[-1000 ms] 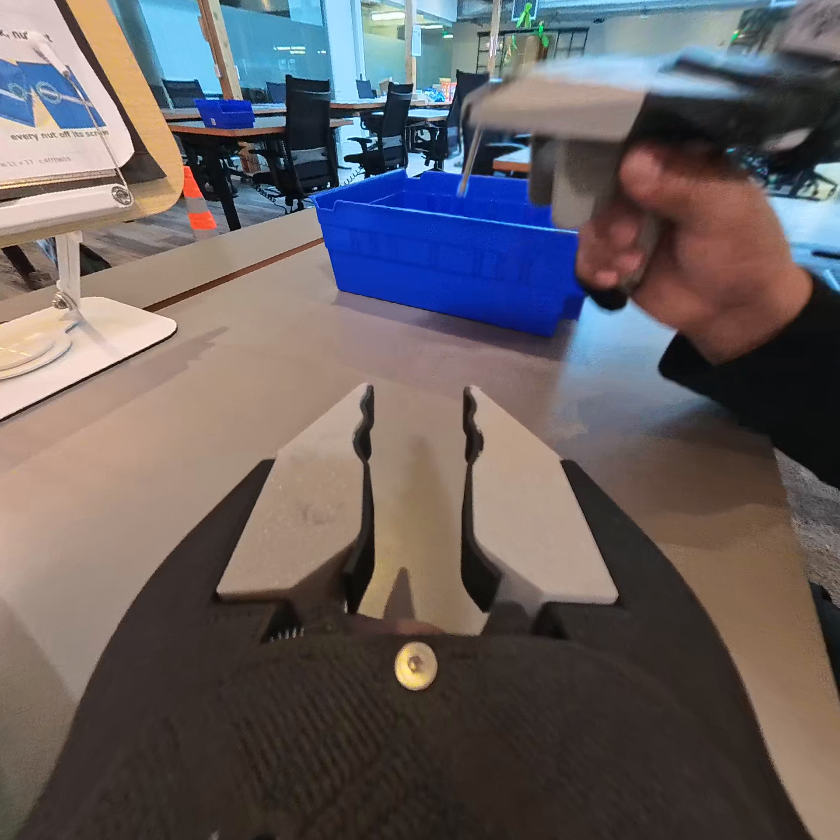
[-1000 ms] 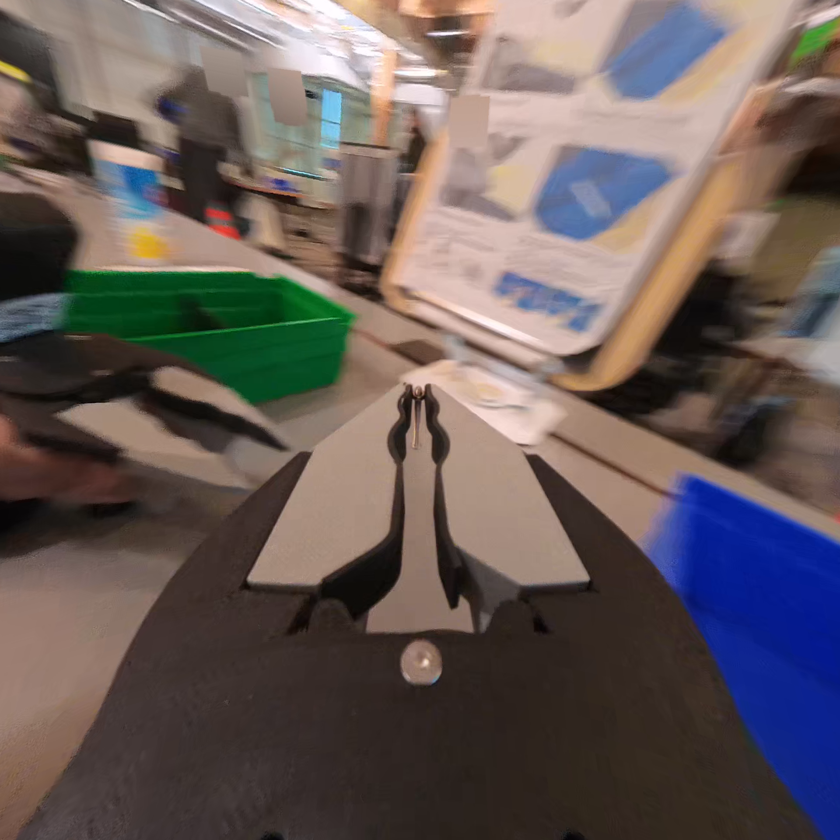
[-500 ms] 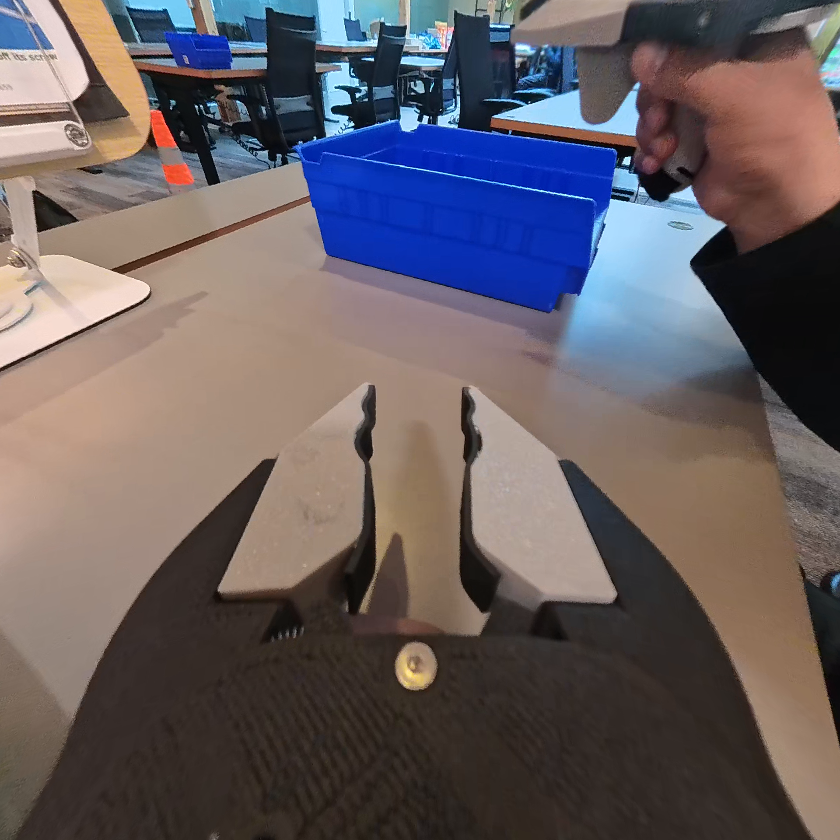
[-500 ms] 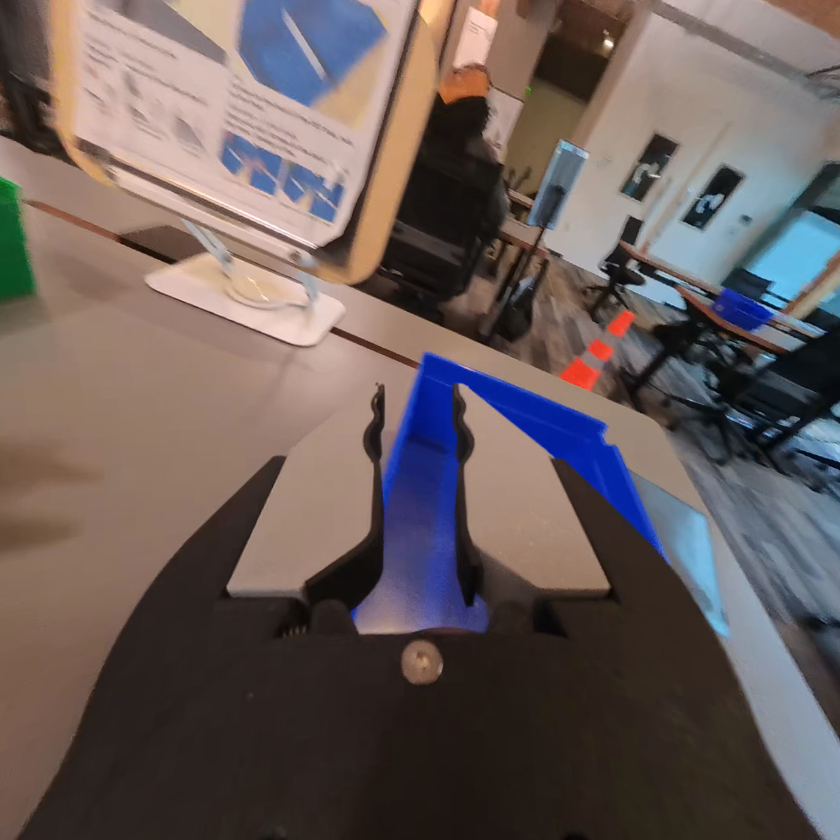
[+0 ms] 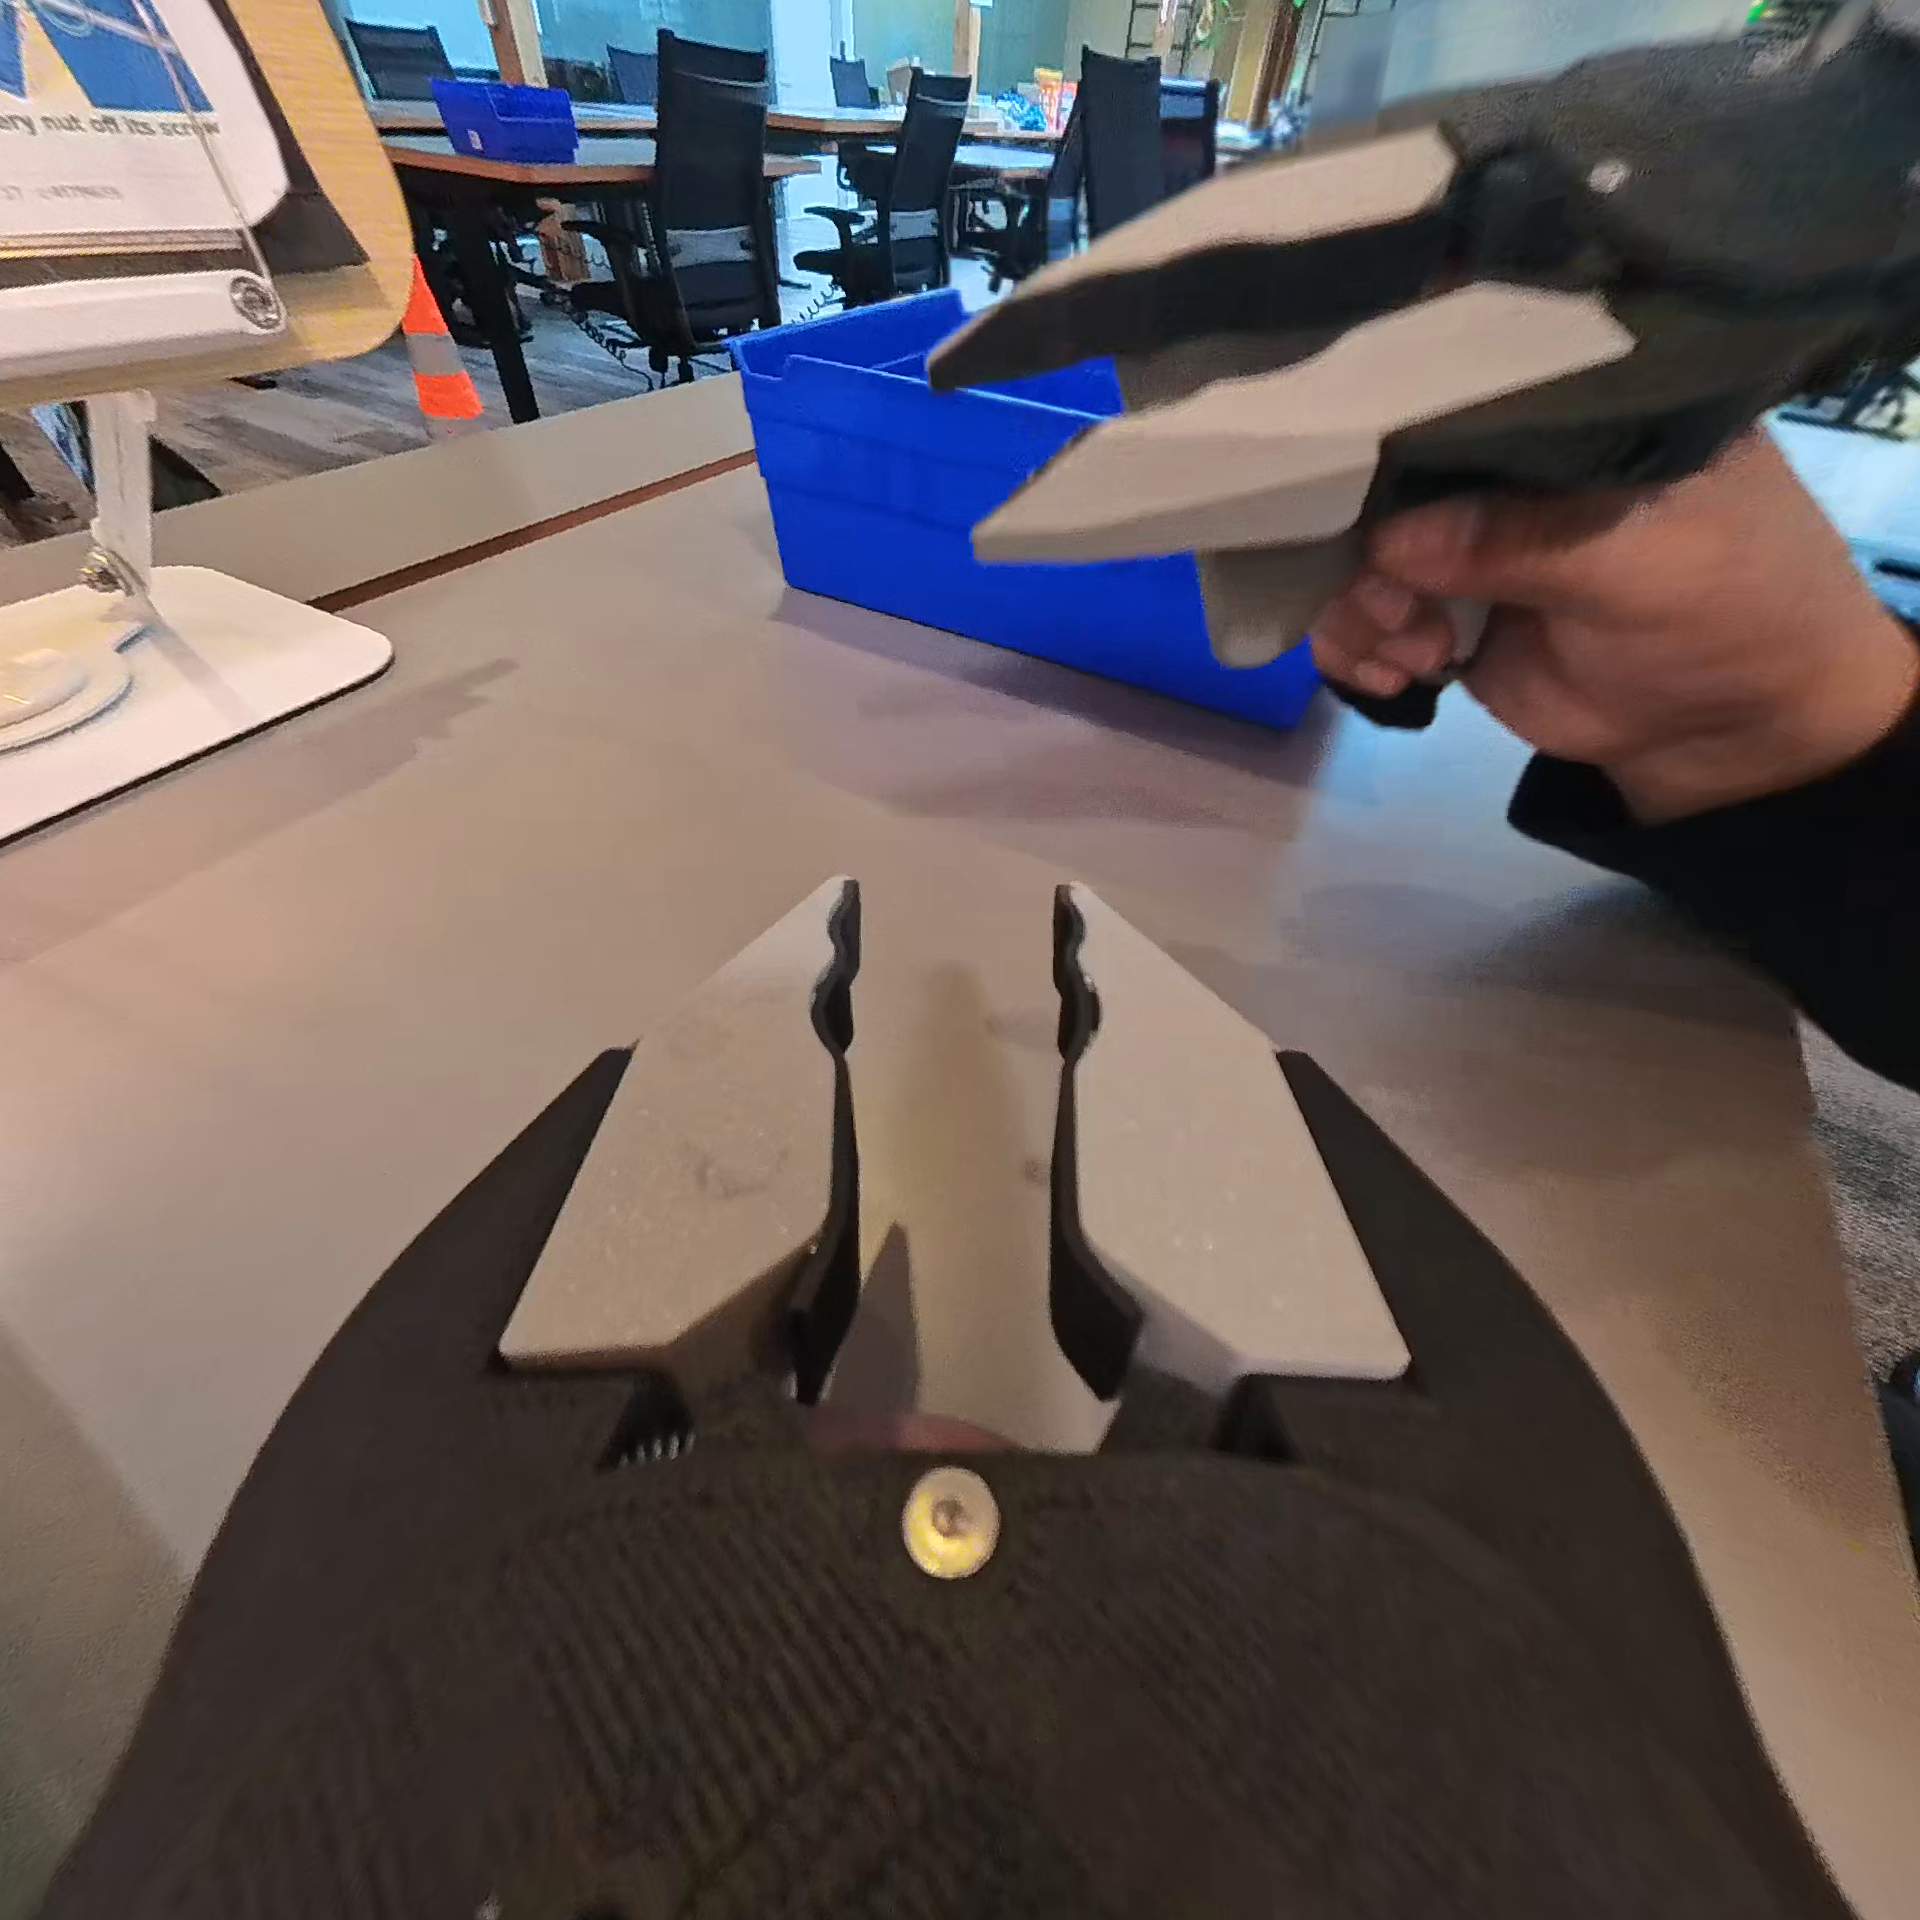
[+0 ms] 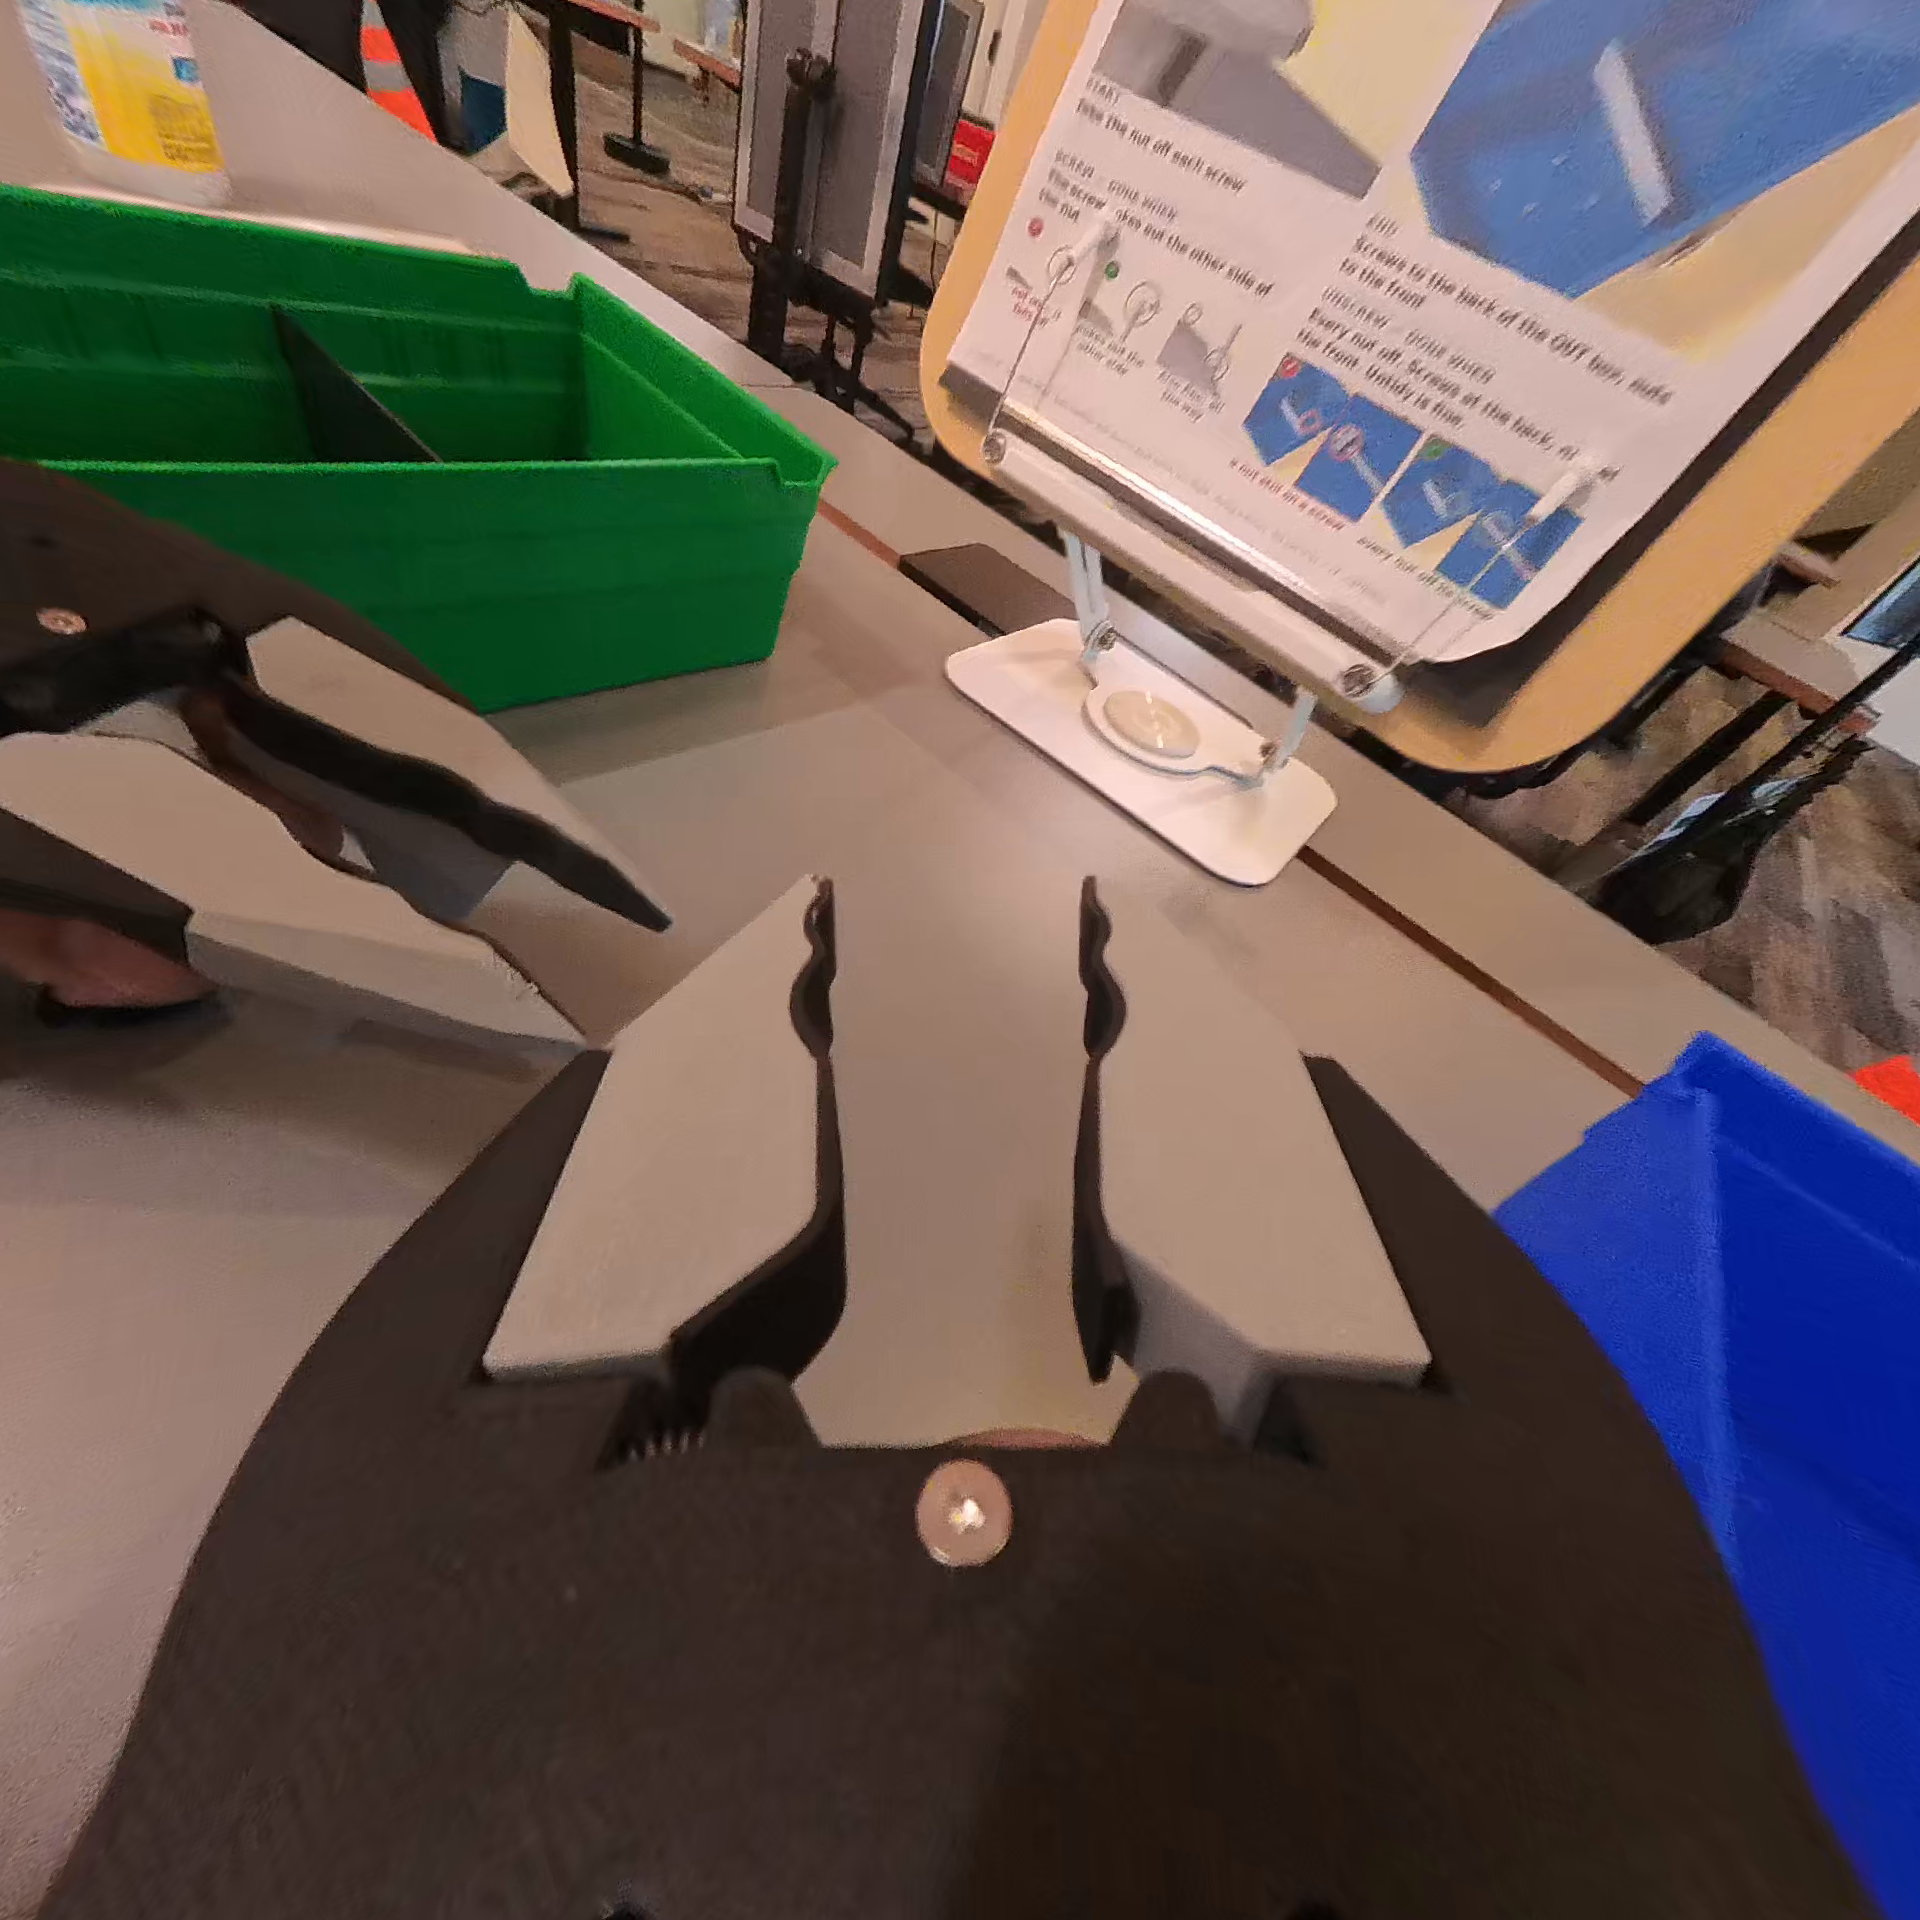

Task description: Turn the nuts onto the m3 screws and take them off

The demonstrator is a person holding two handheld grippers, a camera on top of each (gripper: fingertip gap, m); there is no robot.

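Two grippers, left (image 5: 956,904) and right (image 6: 951,899), hover over the bench (image 5: 520,790) with my fingers released, empty. No nut or screw shows; the blue bin (image 5: 935,488), centre frame, may hold them. Risk: reaching blind, gripper tips colliding.

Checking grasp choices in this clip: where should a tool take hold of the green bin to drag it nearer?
Grip the green bin by the top edge of its near wall, coming down from above with one finger inside and one outside. That wall is thin and upright with an open top; the body looks too wide to span.
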